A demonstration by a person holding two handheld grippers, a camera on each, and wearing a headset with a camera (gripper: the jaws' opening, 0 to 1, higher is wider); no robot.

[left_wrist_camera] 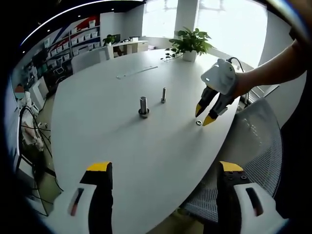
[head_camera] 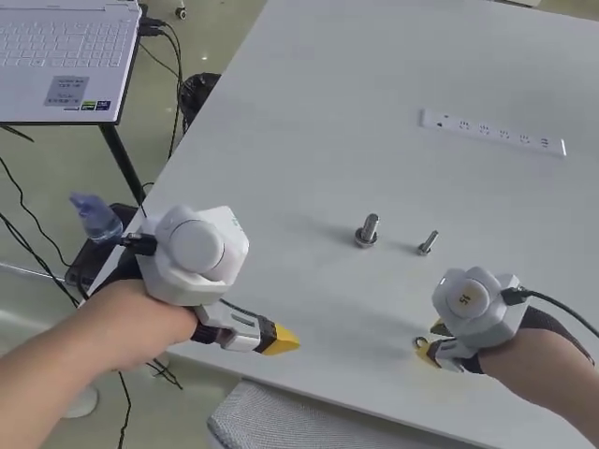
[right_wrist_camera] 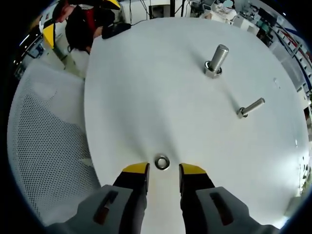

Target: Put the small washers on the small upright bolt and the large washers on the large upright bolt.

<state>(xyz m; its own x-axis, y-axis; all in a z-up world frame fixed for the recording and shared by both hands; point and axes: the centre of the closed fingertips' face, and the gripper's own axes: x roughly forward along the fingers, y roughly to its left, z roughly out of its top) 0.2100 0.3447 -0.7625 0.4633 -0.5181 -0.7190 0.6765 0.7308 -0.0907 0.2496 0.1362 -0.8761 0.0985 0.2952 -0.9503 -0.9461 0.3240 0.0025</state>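
Two bolts stand upright mid-table: the large bolt [head_camera: 367, 230] [left_wrist_camera: 143, 106] [right_wrist_camera: 217, 61], with a ring at its base, and to its right the small bolt [head_camera: 428, 243] [left_wrist_camera: 164, 95] [right_wrist_camera: 251, 107]. A steel washer [right_wrist_camera: 162, 162] [left_wrist_camera: 199, 122] lies flat near the table's front edge. My right gripper [right_wrist_camera: 163, 171] [head_camera: 429, 344] [left_wrist_camera: 204, 114] is tipped down over it, open a little, with a yellow fingertip on either side of the washer and not touching it. My left gripper [left_wrist_camera: 165, 170] [head_camera: 281, 339] is wide open and holds nothing, off the table's front left corner.
A white power strip [head_camera: 491, 132] lies at the back right of the white table [head_camera: 374, 94]. A grey mesh chair [right_wrist_camera: 44, 136] [left_wrist_camera: 248, 146] stands under the front edge. A laptop [head_camera: 65, 56] sits on a stand to the left, with cables below.
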